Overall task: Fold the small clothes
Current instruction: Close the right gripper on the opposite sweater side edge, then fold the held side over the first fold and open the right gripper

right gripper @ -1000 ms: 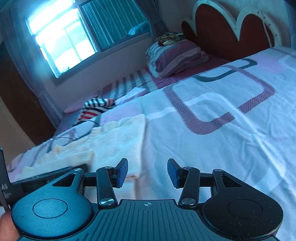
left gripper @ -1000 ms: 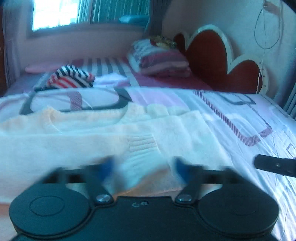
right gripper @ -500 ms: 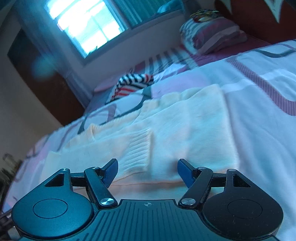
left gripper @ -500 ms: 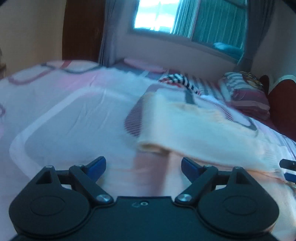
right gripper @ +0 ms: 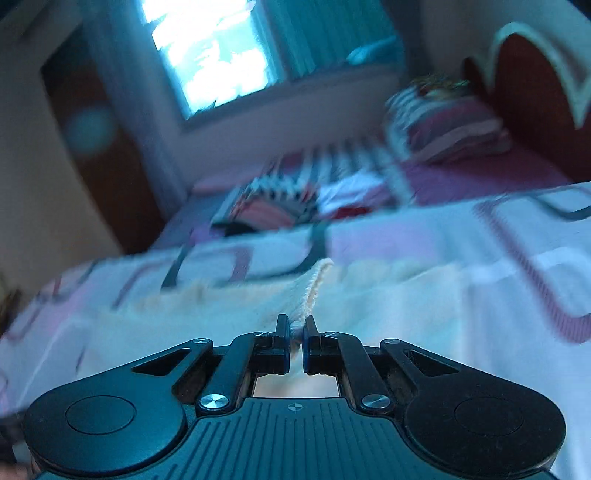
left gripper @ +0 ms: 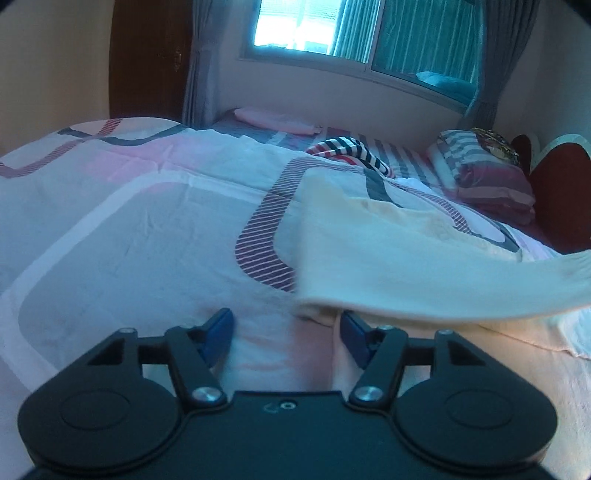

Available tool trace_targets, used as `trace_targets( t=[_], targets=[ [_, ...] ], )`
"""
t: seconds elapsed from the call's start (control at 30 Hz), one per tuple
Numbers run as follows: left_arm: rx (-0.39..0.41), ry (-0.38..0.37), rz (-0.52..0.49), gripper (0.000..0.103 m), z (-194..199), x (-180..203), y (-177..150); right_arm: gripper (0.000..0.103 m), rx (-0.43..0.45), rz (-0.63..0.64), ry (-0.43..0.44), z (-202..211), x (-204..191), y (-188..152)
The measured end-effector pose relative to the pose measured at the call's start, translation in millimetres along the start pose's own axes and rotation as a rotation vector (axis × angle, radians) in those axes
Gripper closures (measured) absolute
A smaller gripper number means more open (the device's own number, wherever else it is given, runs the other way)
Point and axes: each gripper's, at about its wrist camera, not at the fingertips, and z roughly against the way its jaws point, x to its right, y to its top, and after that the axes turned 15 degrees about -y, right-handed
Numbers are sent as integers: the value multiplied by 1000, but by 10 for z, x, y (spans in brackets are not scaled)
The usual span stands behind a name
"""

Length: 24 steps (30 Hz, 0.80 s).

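The right gripper [right gripper: 294,345] has just snapped shut on the cream sweater's [left gripper: 406,251] ribbed edge; the left gripper [left gripper: 284,332], half-open and closing, empty, sits just left of its near corner on the bed [left gripper: 129,229].

Bedroom beyond the folding spot

A patterned bedsheet [left gripper: 155,221] is covering the bed, a striped pillow [left gripper: 487,177] is lying by the red headboard [left gripper: 561,192], and daylight is coming through the curtained window [left gripper: 314,29] beside a brown door [left gripper: 147,55].
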Motion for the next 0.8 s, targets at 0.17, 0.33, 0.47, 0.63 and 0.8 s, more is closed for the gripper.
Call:
trace_targets(
  t=[0.17, 0.33, 0.47, 0.63, 0.8],
  targets=[
    [-17, -57, -47, 55, -3, 89, 20, 98, -10, 7, -53, 23, 220, 18],
    [-33, -67, -62, 62, -46, 85, 14, 98, -3, 5, -74, 75, 309, -36],
    [-46, -90, -63, 71, -44, 66, 40, 98, -11, 0, -82, 98, 378, -75],
    [-55, -96, -56, 73, -54, 59, 50, 98, -36, -18, -93, 73, 468, -140],
    [-71, -86, -86, 70, -66, 101, 53, 97, -57, -10, -102, -11, 492, -189]
  ],
)
